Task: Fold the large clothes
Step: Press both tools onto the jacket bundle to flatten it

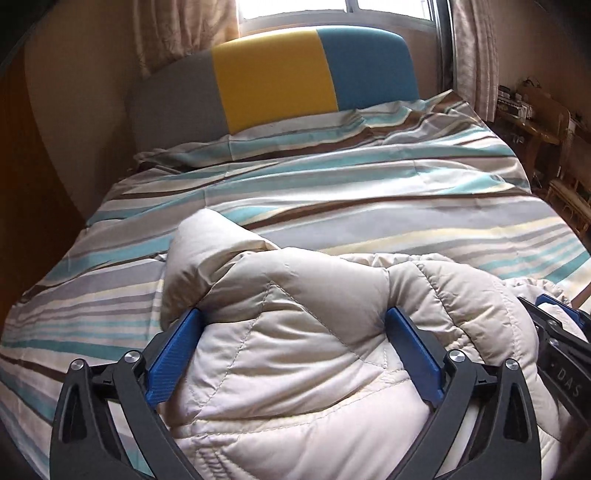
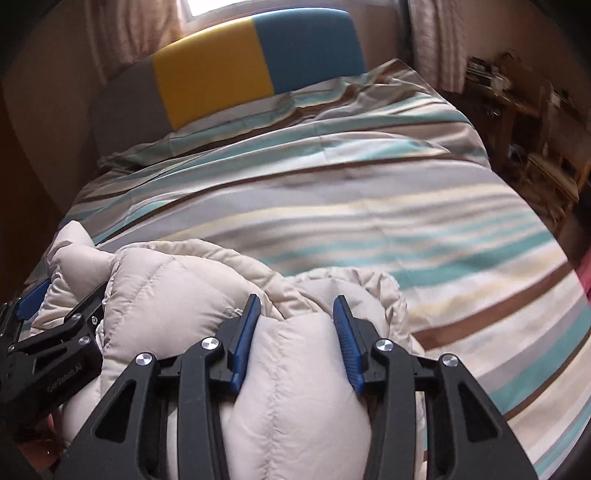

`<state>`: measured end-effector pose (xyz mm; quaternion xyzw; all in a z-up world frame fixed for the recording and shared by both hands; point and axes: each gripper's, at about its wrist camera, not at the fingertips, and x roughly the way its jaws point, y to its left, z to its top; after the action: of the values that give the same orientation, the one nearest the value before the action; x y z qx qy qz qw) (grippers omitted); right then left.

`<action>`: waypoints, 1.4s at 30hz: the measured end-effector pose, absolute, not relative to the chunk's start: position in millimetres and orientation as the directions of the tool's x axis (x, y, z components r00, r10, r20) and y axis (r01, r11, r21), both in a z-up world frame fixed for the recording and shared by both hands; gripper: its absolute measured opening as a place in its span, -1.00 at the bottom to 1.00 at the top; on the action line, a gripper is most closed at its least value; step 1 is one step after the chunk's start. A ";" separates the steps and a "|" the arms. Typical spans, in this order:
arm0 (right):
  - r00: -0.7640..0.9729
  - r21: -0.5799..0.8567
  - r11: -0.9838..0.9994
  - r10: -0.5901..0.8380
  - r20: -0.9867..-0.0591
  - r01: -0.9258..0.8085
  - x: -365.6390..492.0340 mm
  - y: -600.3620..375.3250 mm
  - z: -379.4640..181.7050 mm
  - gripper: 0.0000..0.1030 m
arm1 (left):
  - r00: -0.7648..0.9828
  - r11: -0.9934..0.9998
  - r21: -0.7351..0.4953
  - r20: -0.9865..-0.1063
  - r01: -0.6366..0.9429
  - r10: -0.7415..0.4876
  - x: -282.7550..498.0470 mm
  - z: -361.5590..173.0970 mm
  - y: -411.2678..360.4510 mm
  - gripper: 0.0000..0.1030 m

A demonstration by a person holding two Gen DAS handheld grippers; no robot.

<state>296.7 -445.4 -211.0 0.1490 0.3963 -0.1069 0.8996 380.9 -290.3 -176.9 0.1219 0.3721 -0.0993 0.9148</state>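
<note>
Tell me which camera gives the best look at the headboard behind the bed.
The left wrist view. There the headboard shows all three panels, grey, yellow and blue, sharp and well lit under the window. The right wrist view shows it too, but dimmer and softer, with the grey panel fading into shadow.

Striped teal, brown and cream bedspread point(image 1: 332, 177) below grey, yellow and blue padded headboard point(image 1: 273, 77); bright window point(image 1: 332, 14) behind, patterned beige curtains point(image 1: 476, 55), cluttered wooden shelving point(image 1: 546, 122) at right.
</note>
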 end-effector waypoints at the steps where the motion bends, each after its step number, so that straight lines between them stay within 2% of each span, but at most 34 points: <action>1: 0.663 0.173 0.930 -0.093 -0.743 0.324 294.0 -443.6 -212.9 -0.23 | 0.706 0.949 0.152 -0.702 0.277 -0.094 380.7 -178.9 -291.1 0.93; 5: 0.664 0.129 0.922 -0.162 -0.730 0.366 299.5 -439.6 -222.3 -0.22 | 0.706 0.946 0.147 -0.700 0.289 -0.107 383.8 -190.2 -292.4 0.94; 12: 0.662 0.114 0.925 -0.169 -0.730 0.363 303.5 -441.5 -226.0 -0.17 | 0.709 0.948 0.165 -0.700 0.273 -0.082 369.2 -183.3 -288.8 0.94; 18: 0.674 0.120 0.926 -0.167 -0.719 0.358 300.8 -442.3 -222.9 -0.13 | 0.710 0.961 0.097 -0.694 0.260 -0.122 324.0 -166.5 -273.2 0.94; 23: 0.713 0.122 0.925 -0.189 -0.675 0.361 275.7 -435.2 -210.2 -0.08 | 0.764 0.965 0.080 -0.628 0.248 -0.145 298.0 -170.0 -269.4 0.94; 27: 0.744 0.149 0.919 -0.192 -0.640 0.365 246.3 -431.4 -203.4 0.02 | 0.795 0.957 0.077 -0.577 0.281 -0.187 292.3 -178.1 -266.4 0.94; 30: 0.751 0.185 0.905 -0.188 -0.632 0.383 234.0 -434.7 -206.2 0.03 | 0.800 0.939 0.074 -0.549 0.336 -0.242 289.6 -184.0 -266.9 0.94; 38: 0.723 0.177 0.891 -0.208 -0.659 0.418 246.6 -436.3 -216.8 0.04 | 0.783 0.930 0.084 -0.569 0.359 -0.251 303.4 -189.0 -274.2 0.94; 42: 0.737 0.194 0.894 -0.194 -0.648 0.405 242.3 -438.1 -213.3 0.14 | 0.779 0.934 0.063 -0.573 0.353 -0.256 296.9 -181.1 -267.4 0.94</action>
<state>242.3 -438.1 -213.3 0.1631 0.3239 -0.1631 0.9175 296.9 -267.4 -181.1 0.0835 0.2905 -0.1619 0.9394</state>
